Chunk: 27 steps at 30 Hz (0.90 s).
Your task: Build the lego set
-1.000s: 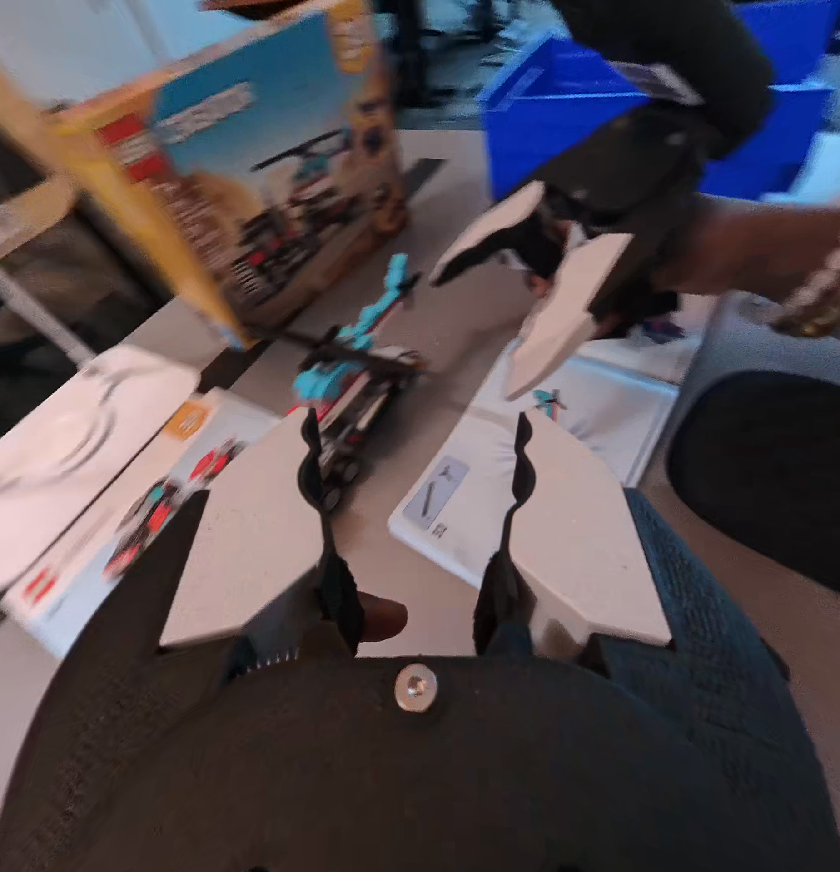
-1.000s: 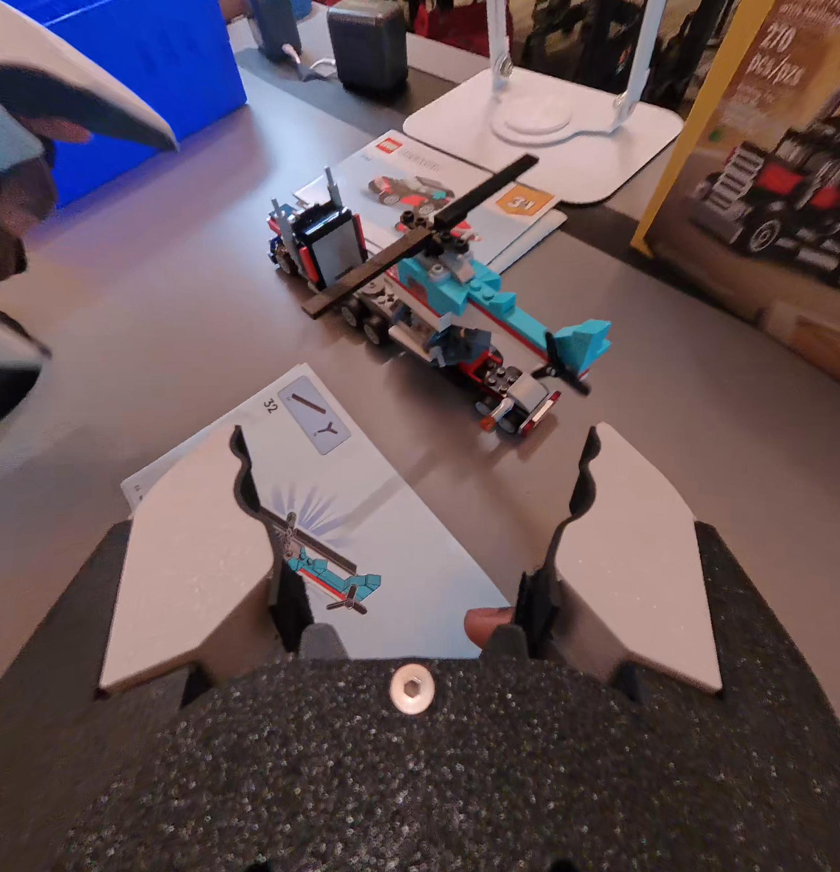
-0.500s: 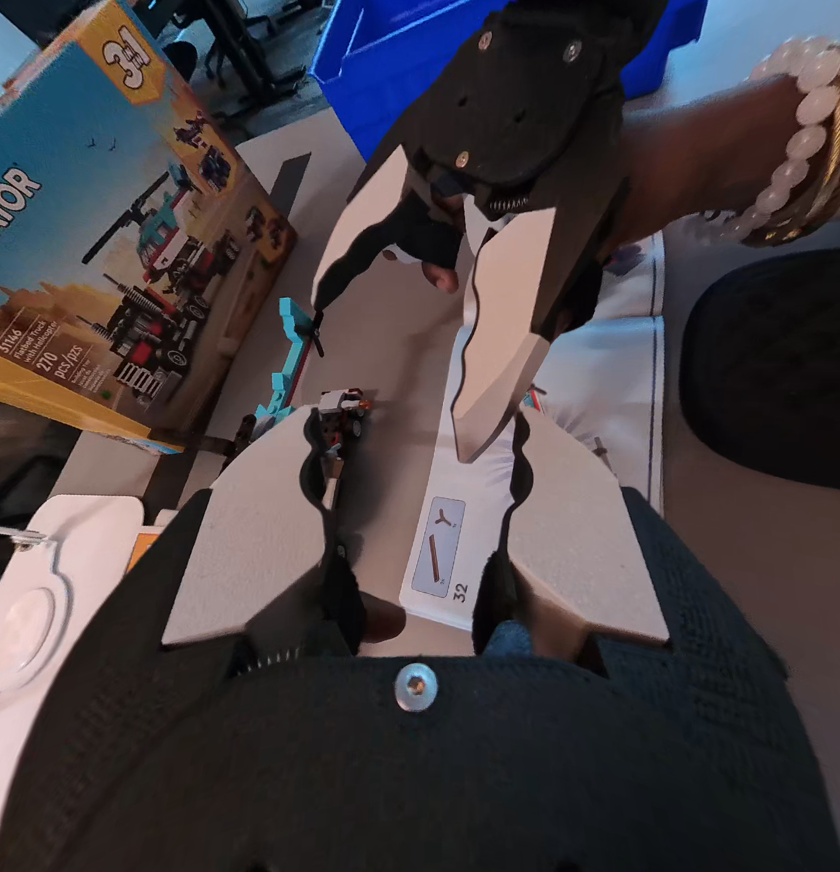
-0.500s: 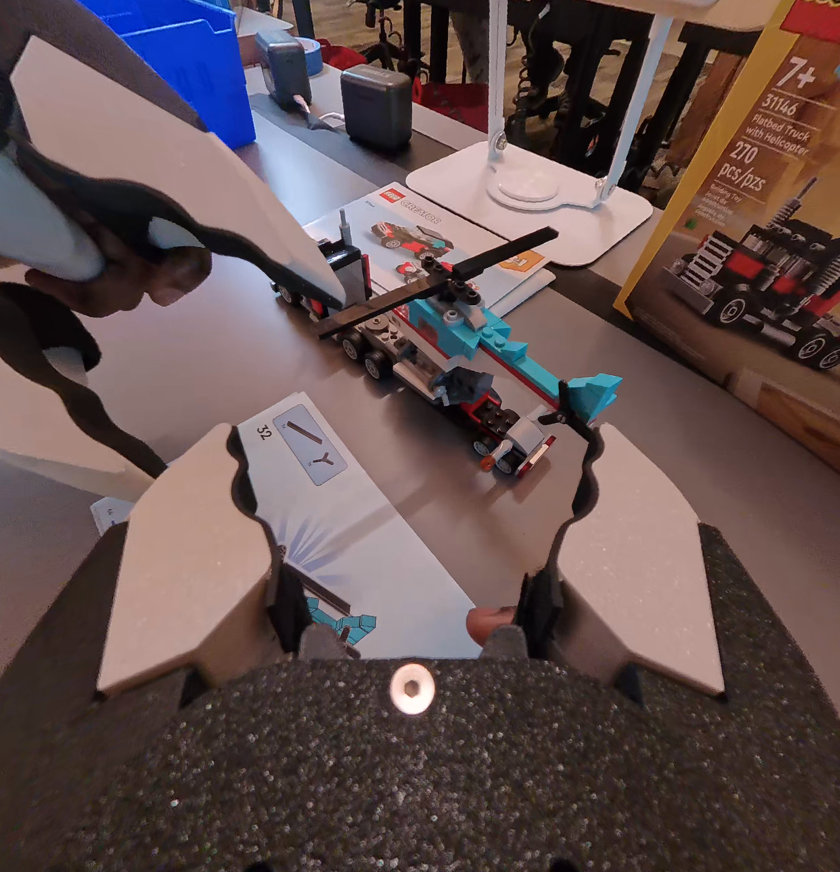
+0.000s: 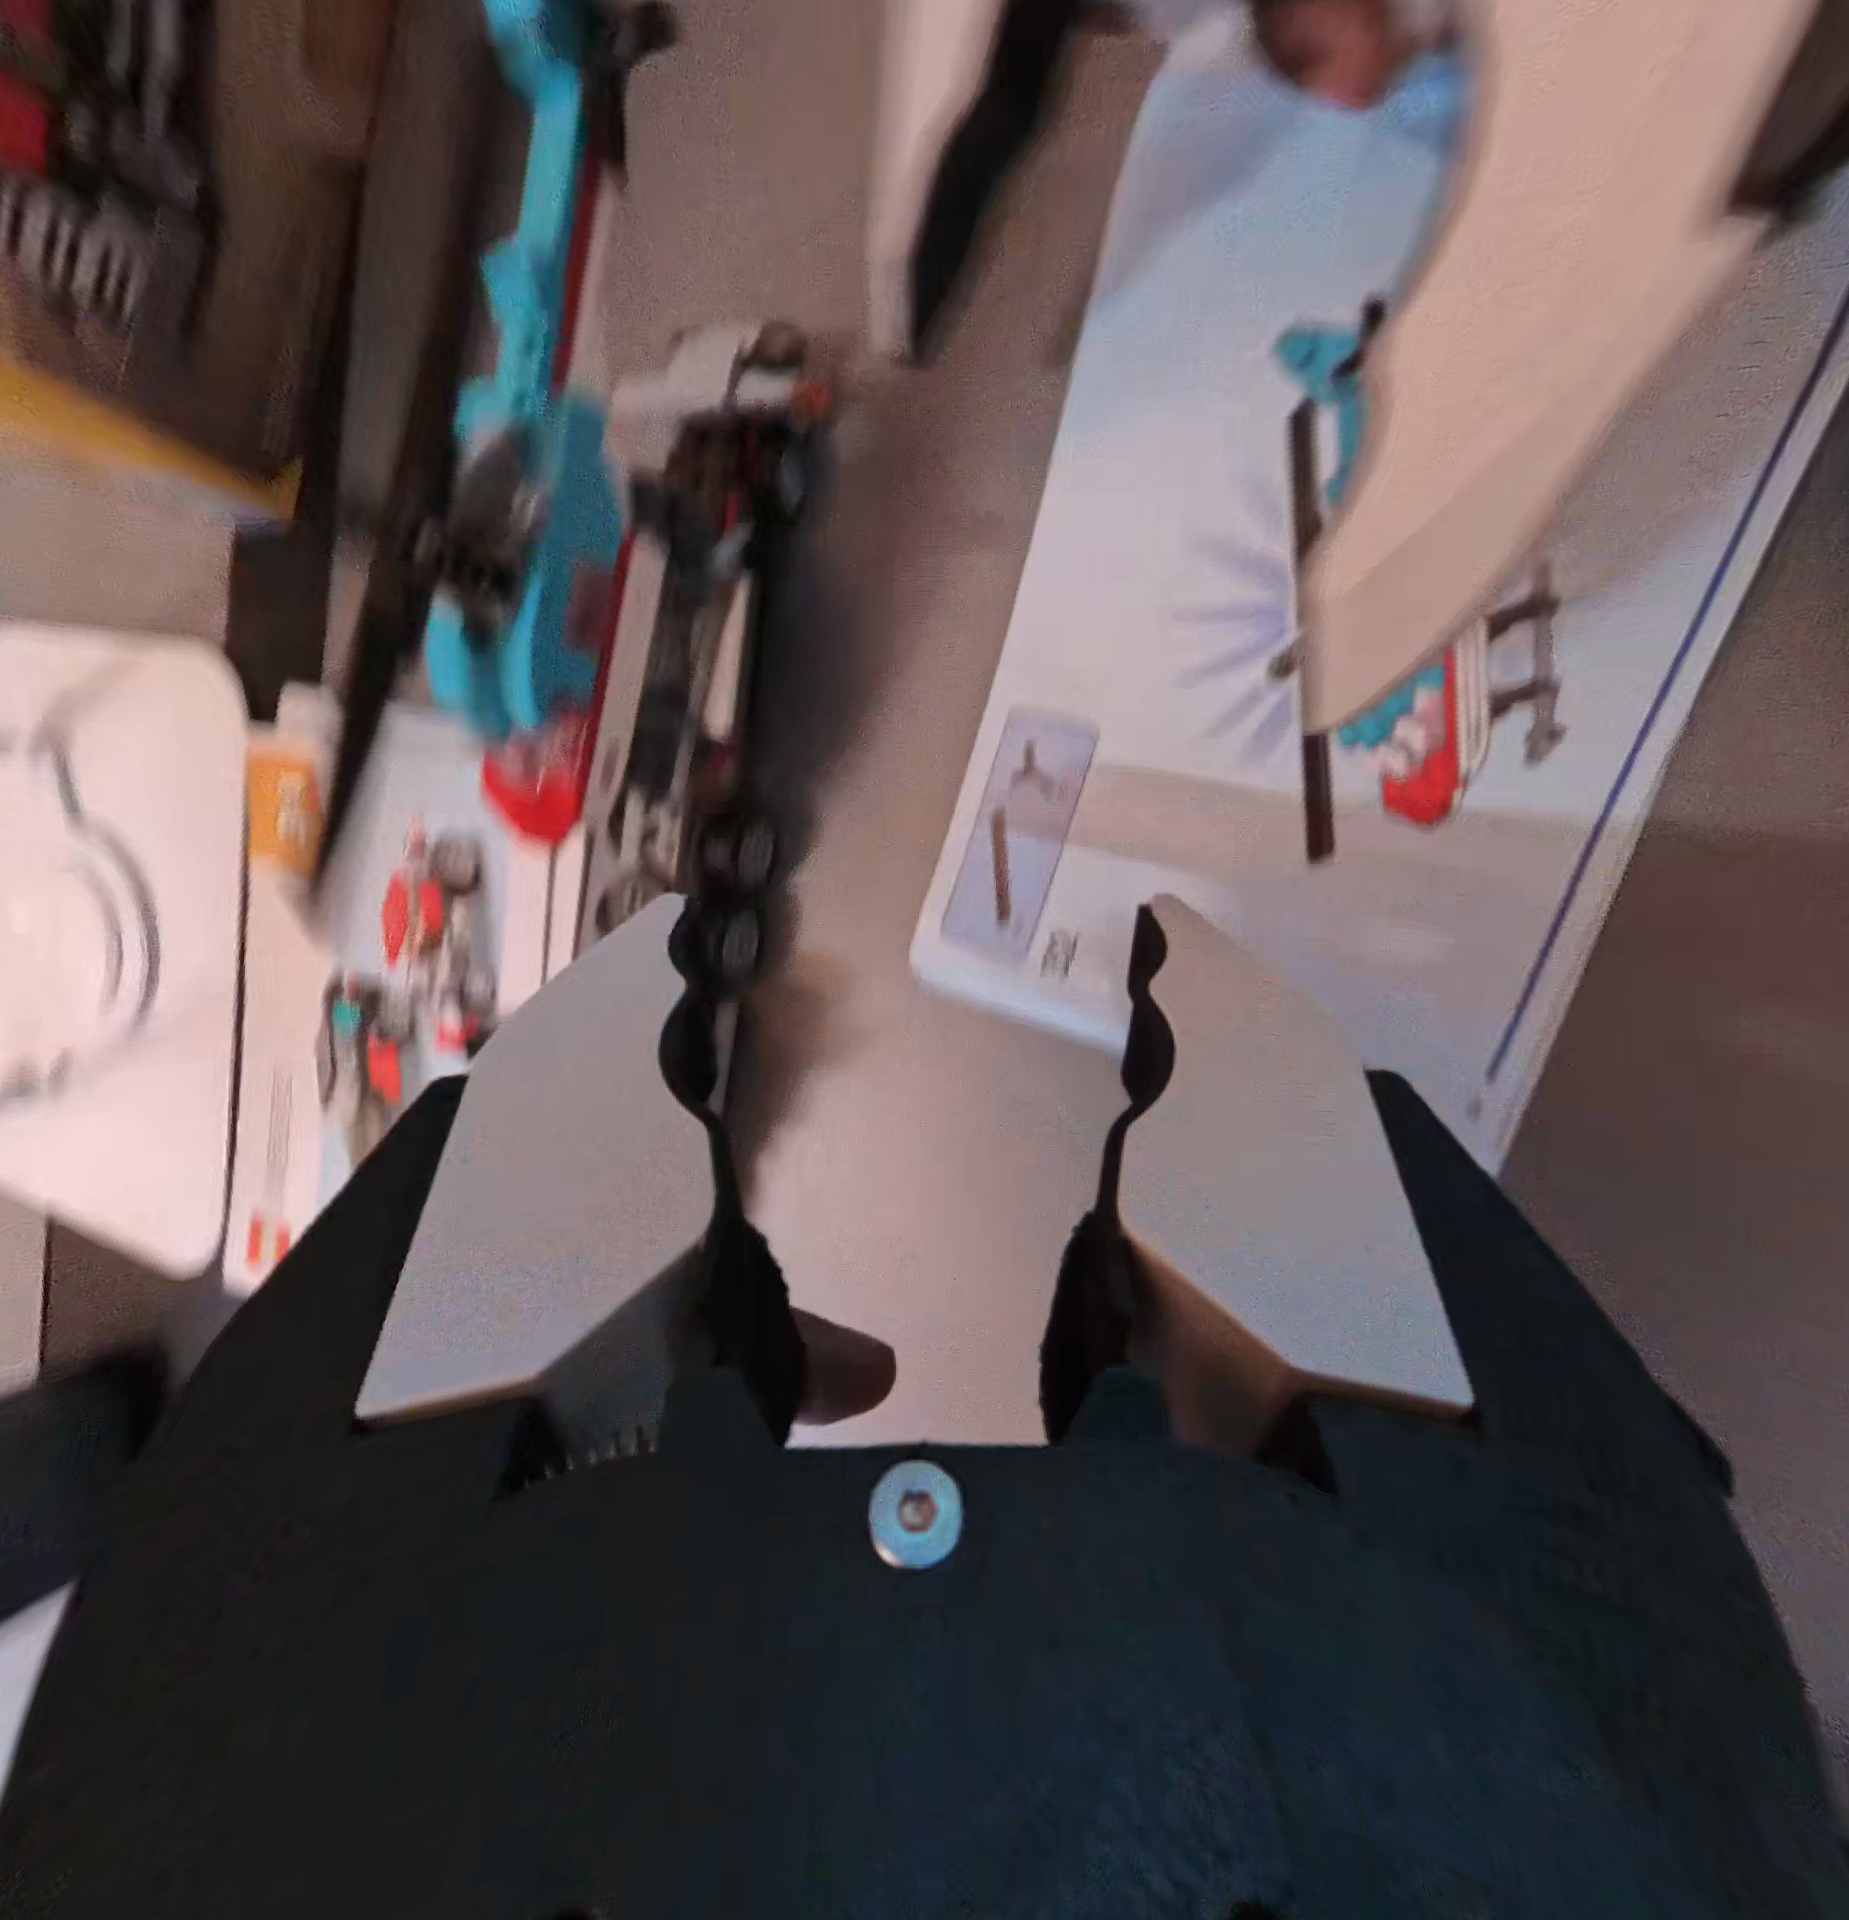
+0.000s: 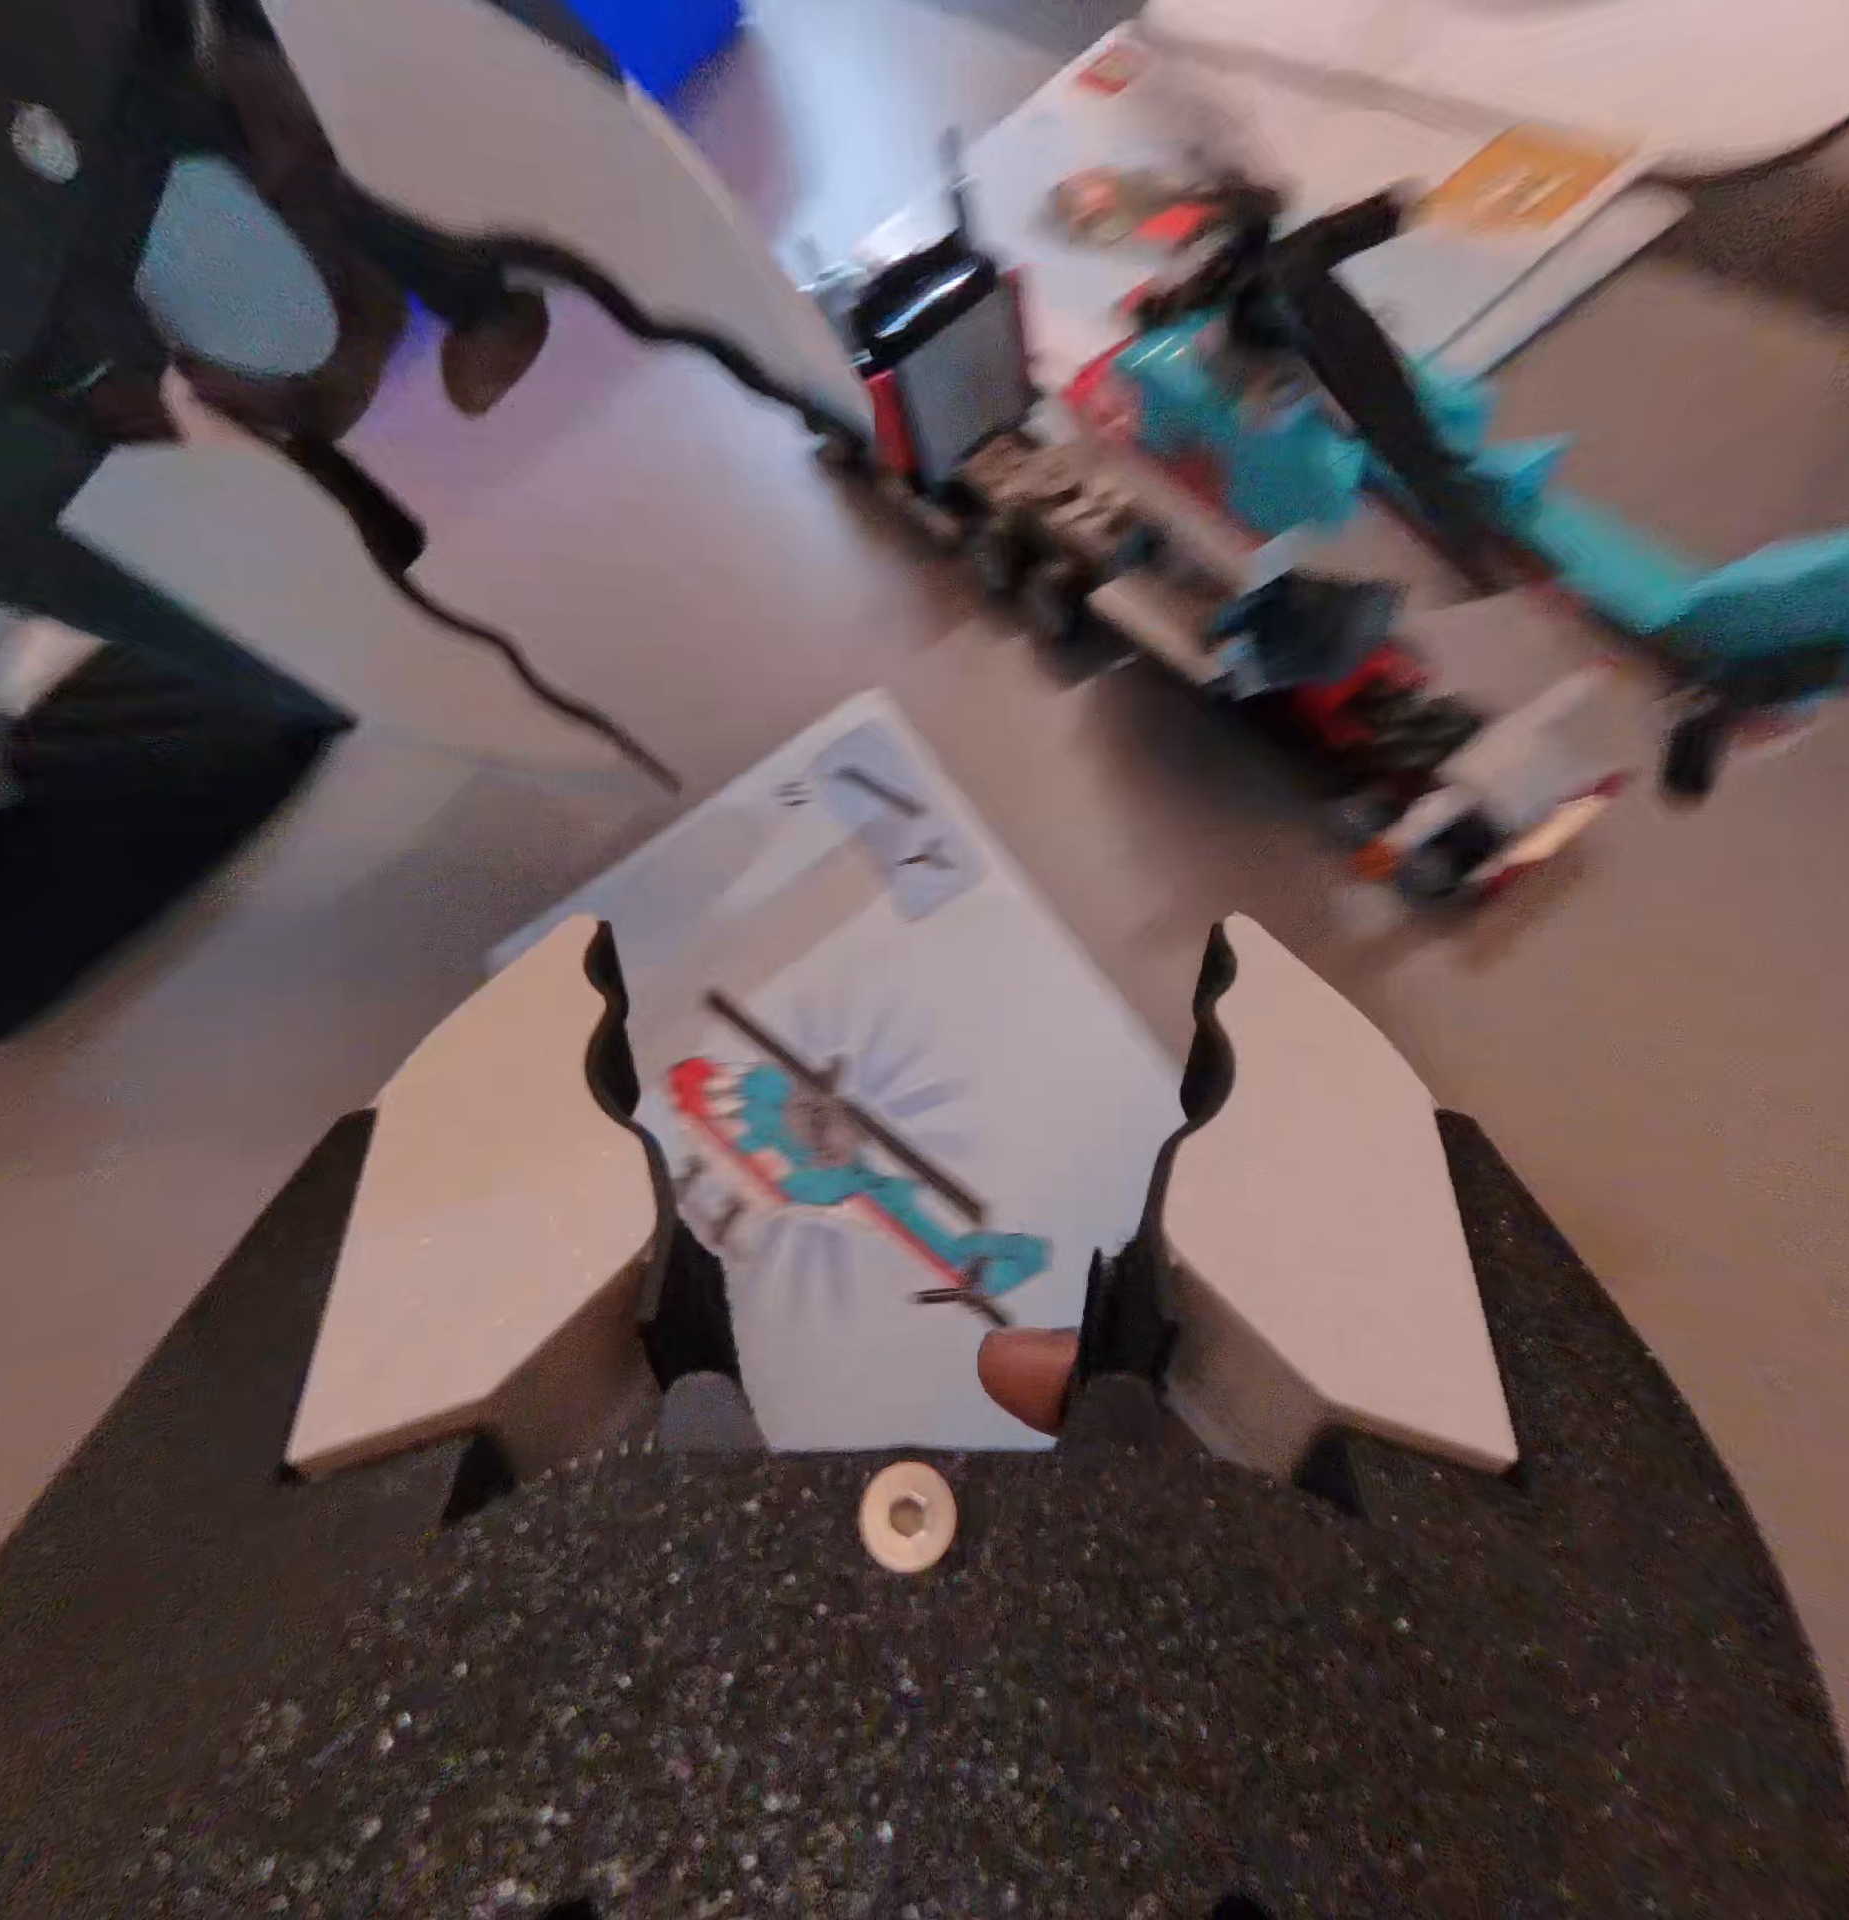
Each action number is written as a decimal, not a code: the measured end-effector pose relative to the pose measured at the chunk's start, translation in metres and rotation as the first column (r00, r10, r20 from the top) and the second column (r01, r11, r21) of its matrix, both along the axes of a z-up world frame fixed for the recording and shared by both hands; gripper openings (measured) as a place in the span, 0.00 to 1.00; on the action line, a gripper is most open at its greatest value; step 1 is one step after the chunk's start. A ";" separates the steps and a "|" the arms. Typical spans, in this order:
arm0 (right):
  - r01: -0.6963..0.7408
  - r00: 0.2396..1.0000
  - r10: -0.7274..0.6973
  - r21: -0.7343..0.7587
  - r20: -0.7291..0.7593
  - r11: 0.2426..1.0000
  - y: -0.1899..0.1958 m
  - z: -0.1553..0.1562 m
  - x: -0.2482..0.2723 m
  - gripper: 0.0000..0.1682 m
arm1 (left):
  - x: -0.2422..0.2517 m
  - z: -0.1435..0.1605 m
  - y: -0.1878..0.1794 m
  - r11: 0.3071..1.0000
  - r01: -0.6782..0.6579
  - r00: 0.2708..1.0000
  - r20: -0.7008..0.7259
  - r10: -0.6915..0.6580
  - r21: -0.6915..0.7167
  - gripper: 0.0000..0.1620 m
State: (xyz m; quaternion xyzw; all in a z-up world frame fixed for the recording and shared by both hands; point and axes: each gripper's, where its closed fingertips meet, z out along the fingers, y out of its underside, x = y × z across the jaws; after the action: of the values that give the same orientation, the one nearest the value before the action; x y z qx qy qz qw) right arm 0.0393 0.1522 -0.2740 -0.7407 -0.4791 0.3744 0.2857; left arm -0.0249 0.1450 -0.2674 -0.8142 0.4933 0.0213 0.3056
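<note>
The built Lego flatbed truck [image 5: 681, 623] carries the teal helicopter [image 5: 525, 520] and stands on the grey table. My left gripper [image 5: 915, 925] is open and empty, low over the table just right of the truck's wheels. My right gripper [image 6: 909, 935] is open and empty above the open instruction booklet [image 6: 899, 1039]. The truck [image 6: 961, 353] and the helicopter [image 6: 1315, 457] lie to its upper right. The left gripper [image 6: 691, 613] shows at the right wrist view's upper left. A right gripper finger [image 5: 1471, 416] hangs over the booklet [image 5: 1159, 540]. Both views are blurred.
A second booklet [image 5: 380, 935] and a white lamp base [image 5: 68, 883] lie left of the truck. The Lego box [image 5: 68, 208] stands at the far left. A blue bin [image 6: 671, 31] is at the back. A black object [image 6: 120, 831] lies at the left.
Both grippers have dropped closer to the table and tipped downward, so the model and the booklet loom larger. The right jaws have narrowed a little. Nothing was taken hold of.
</note>
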 end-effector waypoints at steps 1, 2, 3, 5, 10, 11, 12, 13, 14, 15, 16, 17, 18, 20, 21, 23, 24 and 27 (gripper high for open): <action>0.005 0.999 -0.006 -0.034 -0.033 0.999 -0.007 0.001 0.000 0.63 | -0.010 0.013 -0.005 0.997 -0.050 0.997 0.069 0.046 0.051 0.46; 0.025 0.998 -0.026 -0.021 -0.061 0.999 -0.008 0.005 0.003 0.65 | -0.021 0.028 -0.008 0.987 -0.119 0.983 0.152 0.102 0.107 0.46; 0.049 0.996 -0.049 -0.001 -0.080 0.999 -0.008 0.011 0.008 0.66 | -0.035 0.043 -0.013 0.971 -0.191 0.961 0.228 0.155 0.144 0.46; 0.096 0.990 -0.090 0.048 -0.112 0.994 -0.006 0.024 0.016 0.66 | -0.055 0.070 -0.024 0.926 -0.309 0.899 0.385 0.210 0.216 0.45; 0.408 0.898 -0.436 0.465 -0.052 0.786 0.010 0.054 0.048 0.88 | -0.097 0.109 -0.058 0.626 -0.686 0.678 0.639 0.364 0.371 0.58; 0.437 0.872 -0.489 0.497 -0.028 0.750 0.008 0.054 0.051 0.88 | -0.102 0.106 -0.065 0.577 -0.722 0.659 0.633 0.406 0.382 0.62; 0.456 0.854 -0.520 0.503 -0.014 0.734 0.003 0.052 0.051 0.88 | -0.104 0.102 -0.071 0.538 -0.750 0.639 0.632 0.438 0.386 0.66; 0.477 0.842 -0.540 0.493 -0.017 0.728 -0.002 0.051 0.049 0.88 | -0.104 0.099 -0.076 0.508 -0.775 0.613 0.645 0.456 0.377 0.71; 0.500 0.830 -0.557 0.481 -0.030 0.720 -0.007 0.051 0.047 0.88 | -0.103 0.095 -0.079 0.488 -0.798 0.581 0.666 0.468 0.353 0.74; 0.514 0.823 -0.566 0.471 -0.035 0.717 -0.012 0.050 0.044 0.88 | -0.100 0.090 -0.082 0.482 -0.817 0.549 0.685 0.479 0.318 0.75; 0.524 0.816 -0.576 0.462 -0.033 0.716 -0.016 0.048 0.043 0.88 | -0.097 0.083 -0.084 0.485 -0.828 0.524 0.696 0.490 0.282 0.78; 0.533 0.811 -0.584 0.453 -0.035 0.714 -0.020 0.047 0.041 0.88 | -0.093 0.078 -0.087 0.488 -0.835 0.507 0.702 0.499 0.256 0.79; 0.540 0.809 -0.586 0.447 -0.043 0.713 -0.024 0.047 0.039 0.88 | -0.091 0.074 -0.088 0.489 -0.839 0.495 0.709 0.503 0.240 0.80; 0.546 0.806 -0.589 0.447 -0.051 0.709 -0.031 0.047 0.036 0.88 | -0.085 0.069 -0.090 0.487 -0.843 0.483 0.720 0.499 0.228 0.81; 0.547 0.805 -0.591 0.451 -0.052 0.705 -0.034 0.046 0.035 0.88 | -0.084 0.066 -0.090 0.485 -0.844 0.482 0.720 0.499 0.229 0.81; 0.559 0.798 -0.600 0.451 -0.062 0.696 -0.036 0.044 0.033 0.88 | -0.084 0.060 -0.089 0.477 -0.849 0.478 0.719 0.504 0.230 0.82; 0.564 0.794 -0.604 0.446 -0.064 0.695 -0.037 0.043 0.033 0.88 | -0.084 0.056 -0.088 0.475 -0.850 0.476 0.716 0.511 0.226 0.82; 0.567 0.791 -0.609 0.438 -0.053 0.698 -0.041 0.036 0.031 0.88 | -0.084 0.050 -0.087 0.474 -0.855 0.466 0.712 0.525 0.209 0.83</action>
State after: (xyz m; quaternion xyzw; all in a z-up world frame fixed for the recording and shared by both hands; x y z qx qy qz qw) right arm 0.0703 0.1115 -0.2384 -0.7895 -0.3005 0.1117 0.5234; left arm -0.1087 0.0582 -0.2176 -0.7879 -0.0444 0.0508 0.6121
